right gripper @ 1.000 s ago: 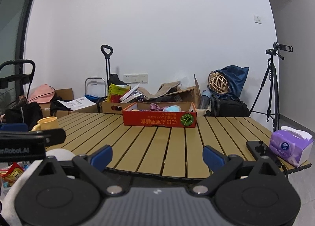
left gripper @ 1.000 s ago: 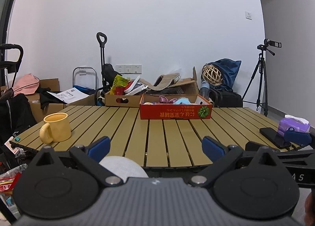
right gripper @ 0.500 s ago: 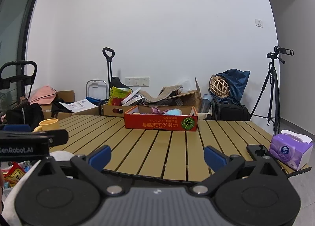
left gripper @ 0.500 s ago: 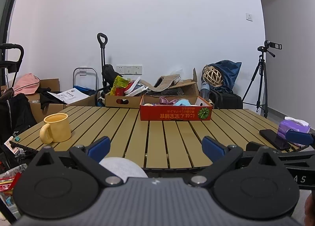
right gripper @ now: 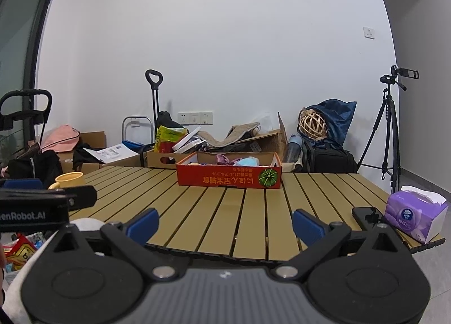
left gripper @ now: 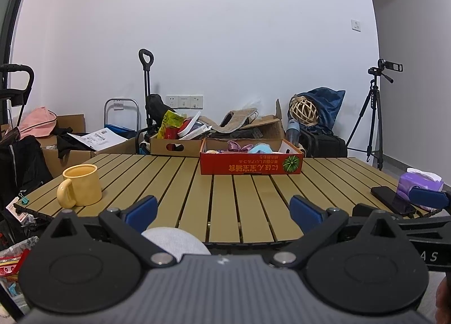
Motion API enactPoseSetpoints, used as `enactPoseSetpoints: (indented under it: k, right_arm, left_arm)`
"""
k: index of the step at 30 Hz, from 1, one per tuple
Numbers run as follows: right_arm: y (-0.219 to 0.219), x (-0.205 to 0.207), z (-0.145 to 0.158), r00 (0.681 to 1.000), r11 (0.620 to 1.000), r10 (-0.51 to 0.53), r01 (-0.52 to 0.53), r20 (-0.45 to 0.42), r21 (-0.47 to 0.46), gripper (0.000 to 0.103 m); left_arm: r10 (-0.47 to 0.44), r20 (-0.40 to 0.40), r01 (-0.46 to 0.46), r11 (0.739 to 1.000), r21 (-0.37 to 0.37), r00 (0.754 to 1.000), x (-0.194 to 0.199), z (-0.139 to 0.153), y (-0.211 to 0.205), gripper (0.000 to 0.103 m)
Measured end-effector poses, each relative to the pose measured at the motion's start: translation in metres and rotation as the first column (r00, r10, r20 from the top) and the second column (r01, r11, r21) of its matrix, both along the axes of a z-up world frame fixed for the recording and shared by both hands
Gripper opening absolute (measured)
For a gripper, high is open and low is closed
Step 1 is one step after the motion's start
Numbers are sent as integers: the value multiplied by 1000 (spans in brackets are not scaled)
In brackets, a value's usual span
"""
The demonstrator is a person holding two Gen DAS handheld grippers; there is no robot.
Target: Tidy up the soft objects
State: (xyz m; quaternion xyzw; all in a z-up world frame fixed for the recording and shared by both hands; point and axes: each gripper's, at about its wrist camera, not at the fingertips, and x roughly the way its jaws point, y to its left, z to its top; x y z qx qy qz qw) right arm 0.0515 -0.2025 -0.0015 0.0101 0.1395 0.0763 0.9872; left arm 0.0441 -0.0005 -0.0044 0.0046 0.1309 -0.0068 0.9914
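Observation:
A red cardboard box (left gripper: 251,164) stands at the far middle of the slatted wooden table (left gripper: 225,200); it also shows in the right wrist view (right gripper: 229,180). Soft things lie in it: a purple one (left gripper: 238,147) and a light blue one (left gripper: 260,149). My left gripper (left gripper: 224,209) is open and empty, held at the table's near edge. My right gripper (right gripper: 224,224) is open and empty, also at the near edge, to the right of the left one. Both are far from the box.
A yellow mug (left gripper: 80,188) stands at the table's left. A black phone (right gripper: 369,218) and a purple tissue pack (right gripper: 414,215) lie at the right edge. A brown box (left gripper: 176,147) with clutter stands behind the table. A tripod (right gripper: 390,132) stands at the right.
Both grippers have risen slightly and stay open and empty. Nothing on the table has moved.

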Motion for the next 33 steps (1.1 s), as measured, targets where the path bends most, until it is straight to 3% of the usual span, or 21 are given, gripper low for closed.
enactPoseSetpoints:
  k: [33]
  right_arm:
    - [-2,1,-3,1000,1000,-3,3,4,13,102]
  left_arm:
    - [-6,18,6,1000,7,1000,-2,4,4,103]
